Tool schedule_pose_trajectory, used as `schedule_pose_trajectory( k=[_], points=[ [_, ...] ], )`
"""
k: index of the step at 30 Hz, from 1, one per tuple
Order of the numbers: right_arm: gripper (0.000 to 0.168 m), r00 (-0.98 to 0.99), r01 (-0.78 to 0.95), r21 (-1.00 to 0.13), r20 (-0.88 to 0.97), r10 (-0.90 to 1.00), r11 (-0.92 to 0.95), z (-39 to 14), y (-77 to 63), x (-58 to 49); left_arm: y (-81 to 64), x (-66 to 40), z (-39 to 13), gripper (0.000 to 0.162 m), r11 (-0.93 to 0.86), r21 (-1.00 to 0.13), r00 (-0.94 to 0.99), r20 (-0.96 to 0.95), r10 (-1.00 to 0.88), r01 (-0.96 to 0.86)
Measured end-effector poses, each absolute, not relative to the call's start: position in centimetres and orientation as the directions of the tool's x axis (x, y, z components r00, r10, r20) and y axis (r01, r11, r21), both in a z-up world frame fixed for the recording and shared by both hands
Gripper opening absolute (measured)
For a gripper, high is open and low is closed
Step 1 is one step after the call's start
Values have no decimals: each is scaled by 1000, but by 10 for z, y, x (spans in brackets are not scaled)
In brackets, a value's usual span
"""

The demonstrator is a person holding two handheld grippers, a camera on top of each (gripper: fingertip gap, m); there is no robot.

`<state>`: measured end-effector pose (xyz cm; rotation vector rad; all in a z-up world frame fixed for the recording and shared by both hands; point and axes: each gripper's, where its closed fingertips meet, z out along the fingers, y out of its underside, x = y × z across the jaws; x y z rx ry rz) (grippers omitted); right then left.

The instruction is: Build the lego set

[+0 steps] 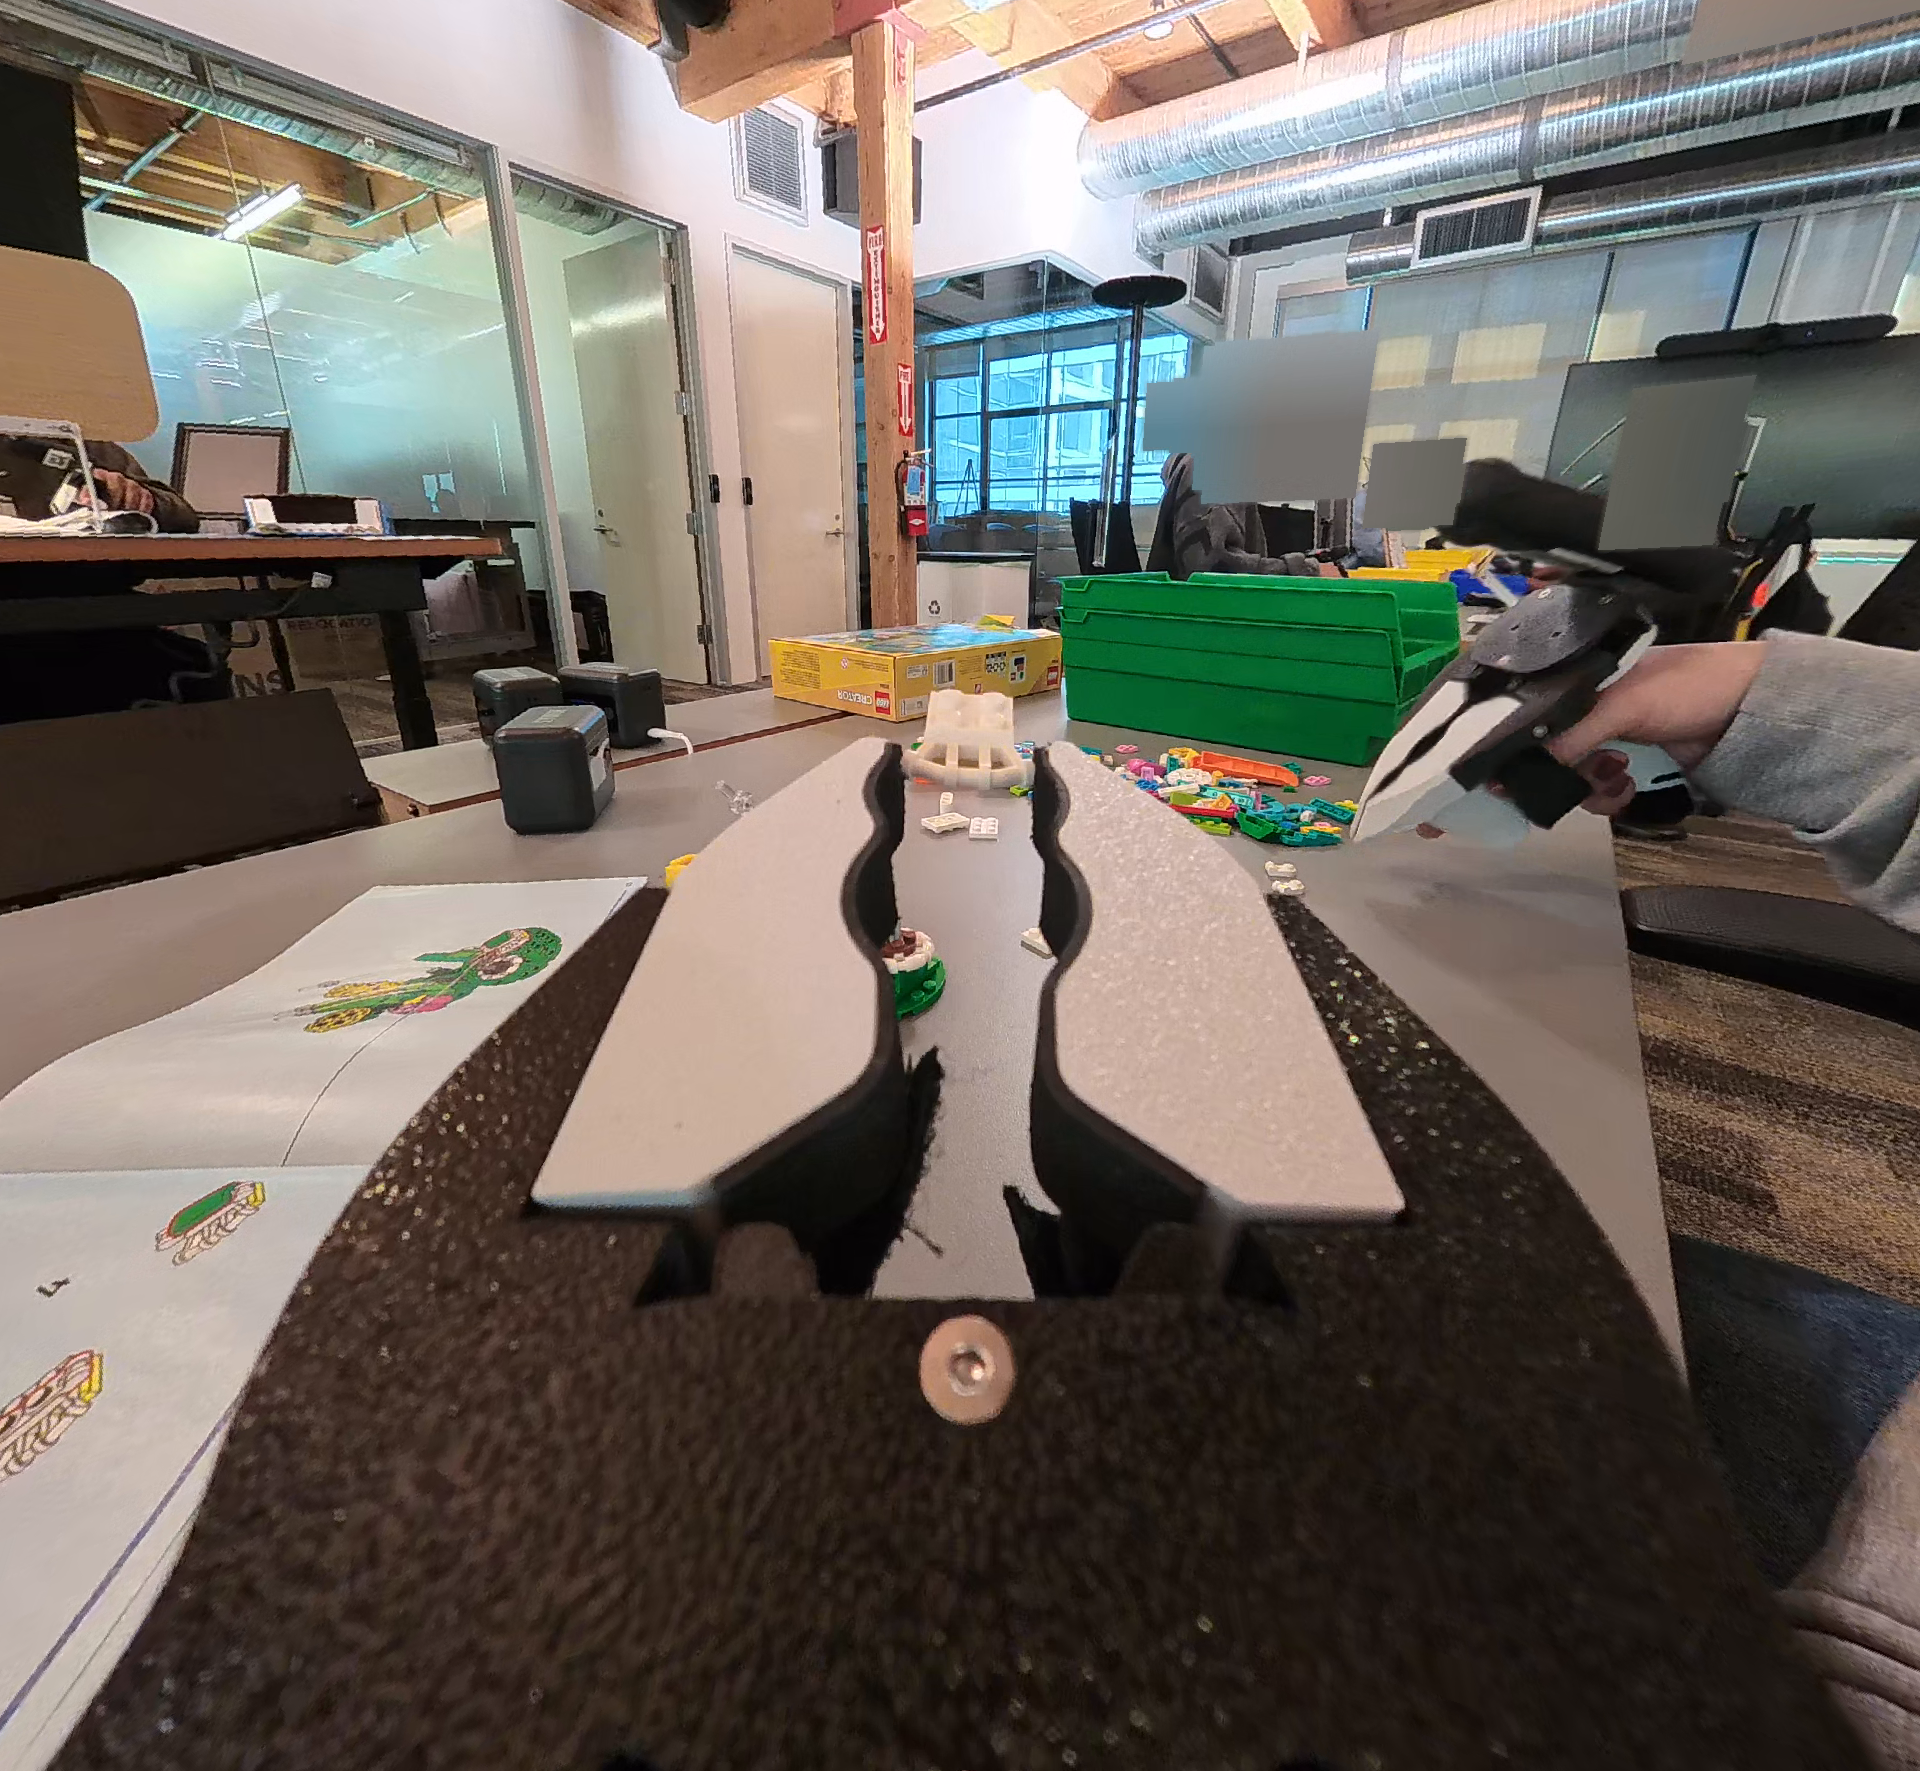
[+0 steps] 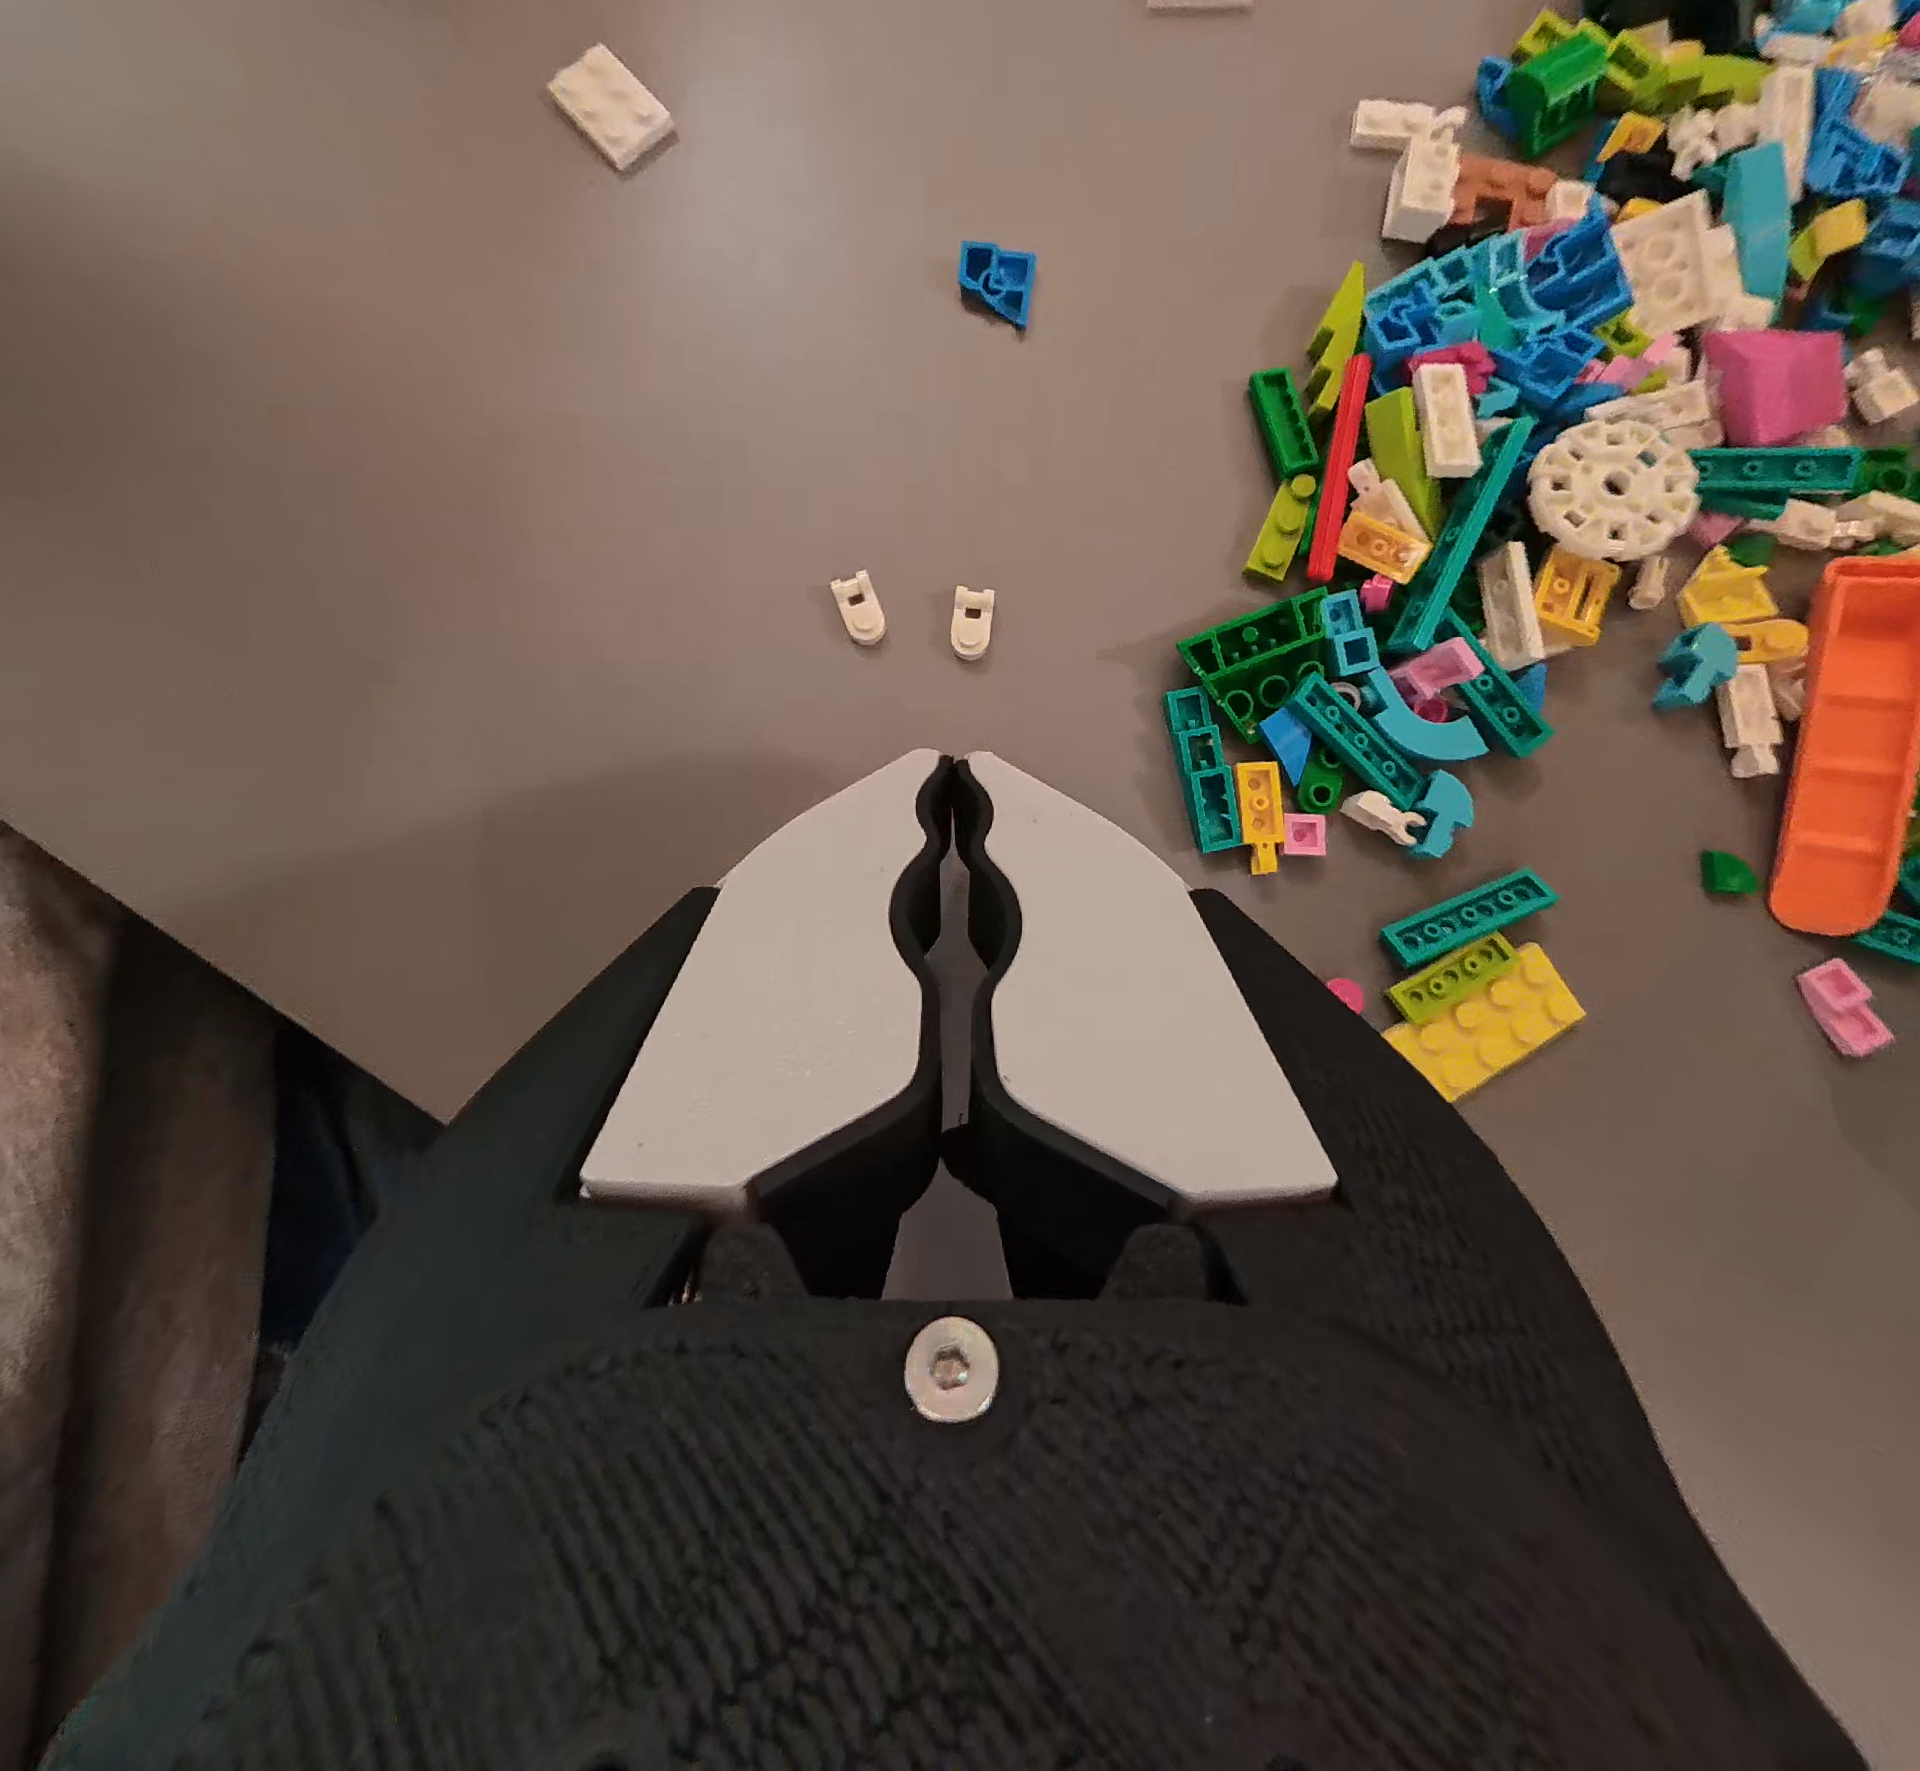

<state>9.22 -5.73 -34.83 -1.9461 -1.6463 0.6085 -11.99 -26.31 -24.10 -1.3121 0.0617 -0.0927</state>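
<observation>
At the centre of the right wrist view, just beyond the tips of the right gripper (image 2: 954, 763), two small white clip pieces (image 2: 858, 611) are lying side by side on the grey table (image 2: 416, 474), apart from each other and from the fingers. These tongs are sitting pressed together at the tips, gripping nothing. Judging by this, the step in hand is fetching the next part: the fingers would need to be spreading before closing around one clip, and the pieces look tiny and easy to nudge away.

Along the right edge of that frame, the loose brick pile (image 2: 1621, 433) is sprawling in blue, teal, lime, pink and white, with an orange hull piece (image 2: 1844, 745) at its lower right. A blue wedge (image 2: 997, 279) and a white plate (image 2: 610, 105) are lying alone toward the upper middle.

In the left wrist view, the left gripper (image 1: 961, 765) is hovering with its fingers spread wide and empty. Between them, at mid-frame, a small green round build (image 1: 916, 981) is standing on the table, partly hidden by the left finger. At lower left the instruction booklet (image 1: 260, 1046) is lying open.
</observation>
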Motion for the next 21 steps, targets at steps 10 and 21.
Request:
schedule_pose_trajectory(
  k=[10, 21],
  points=[
    [0, 150, 789, -597, -34, 988, -141, -362, -55, 67, -265, -120, -240, 23, 253, -967, 994, 11, -106, 37],
    [0, 102, 822, -561, -24, 995, -98, -366, -60, 61, -266, -120, -240, 23, 253, -967, 994, 12, -109, 39]
  ],
)
